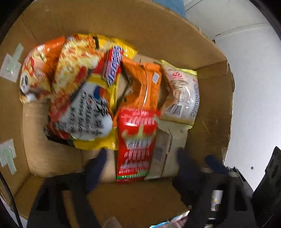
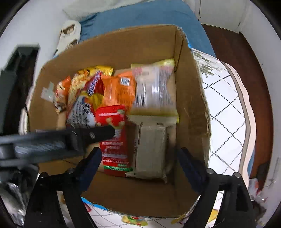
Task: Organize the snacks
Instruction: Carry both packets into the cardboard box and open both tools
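An open cardboard box [image 1: 123, 22] [image 2: 123, 43] holds several snack packets: a red packet [image 1: 137, 143] [image 2: 114, 140], an orange packet [image 1: 144, 84] [image 2: 119, 89], a clear yellow-edged packet [image 1: 182, 94] [image 2: 154, 91], yellow noodle bags [image 1: 82, 79] and a flat beige carton [image 1: 166, 145] [image 2: 152, 147]. My left gripper [image 1: 140, 166] hangs open over the red packet, with nothing between its fingers. My right gripper [image 2: 140, 163] points down into the box, open over the red packet and the carton. The left gripper's dark finger [image 2: 98, 133] reaches in from the left above the red packet.
The box stands on a white quilted cover [image 2: 224, 105] with a dotted diamond pattern. A blue cloth [image 2: 149, 15] and a white slipper [image 2: 68, 35] lie beyond the box. Loose wrappers [image 2: 133, 219] show at the box's near side. Dark wooden floor [image 2: 254, 61] lies to the right.
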Motion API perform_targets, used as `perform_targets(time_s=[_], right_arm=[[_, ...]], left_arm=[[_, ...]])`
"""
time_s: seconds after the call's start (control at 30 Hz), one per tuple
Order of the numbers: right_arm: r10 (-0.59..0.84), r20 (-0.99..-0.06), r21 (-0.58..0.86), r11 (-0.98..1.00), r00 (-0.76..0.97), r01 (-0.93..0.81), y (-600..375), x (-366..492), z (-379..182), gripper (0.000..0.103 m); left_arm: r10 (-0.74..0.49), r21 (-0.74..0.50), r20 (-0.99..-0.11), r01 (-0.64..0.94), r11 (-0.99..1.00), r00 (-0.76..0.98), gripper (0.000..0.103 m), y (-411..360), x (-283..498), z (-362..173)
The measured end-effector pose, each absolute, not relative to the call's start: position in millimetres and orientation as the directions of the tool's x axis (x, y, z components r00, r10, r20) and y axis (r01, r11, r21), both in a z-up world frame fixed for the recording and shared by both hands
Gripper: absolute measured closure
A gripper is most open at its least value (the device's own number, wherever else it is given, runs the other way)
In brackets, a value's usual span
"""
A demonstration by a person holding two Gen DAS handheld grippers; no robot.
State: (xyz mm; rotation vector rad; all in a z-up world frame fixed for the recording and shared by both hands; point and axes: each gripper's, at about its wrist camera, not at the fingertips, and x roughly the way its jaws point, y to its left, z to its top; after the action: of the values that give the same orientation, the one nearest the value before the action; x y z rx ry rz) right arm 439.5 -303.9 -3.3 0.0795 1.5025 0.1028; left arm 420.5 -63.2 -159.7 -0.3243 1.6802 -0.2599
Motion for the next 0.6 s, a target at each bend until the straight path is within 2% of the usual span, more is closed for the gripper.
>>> perform_targets(time_s=[0.33, 0.6], right_arm=[[0.091, -0.991, 0.088, 0.996, 0.101, -0.033, -293.9, 434.9, 5.2, 0.012], [0.079, -0.979, 0.072, 0.996, 0.186, -0.045, -291.7, 420.2, 30.6, 0.012]], left_arm=[[-0.267, -0.267, -0.964, 0.02, 0.963, -0.019, 0.013, -63.8, 407.1, -138.1], [-0.121, -0.115, -0.973, 0.043, 0.992, 0.195, 0.013, -38.8, 386.5, -102.7]])
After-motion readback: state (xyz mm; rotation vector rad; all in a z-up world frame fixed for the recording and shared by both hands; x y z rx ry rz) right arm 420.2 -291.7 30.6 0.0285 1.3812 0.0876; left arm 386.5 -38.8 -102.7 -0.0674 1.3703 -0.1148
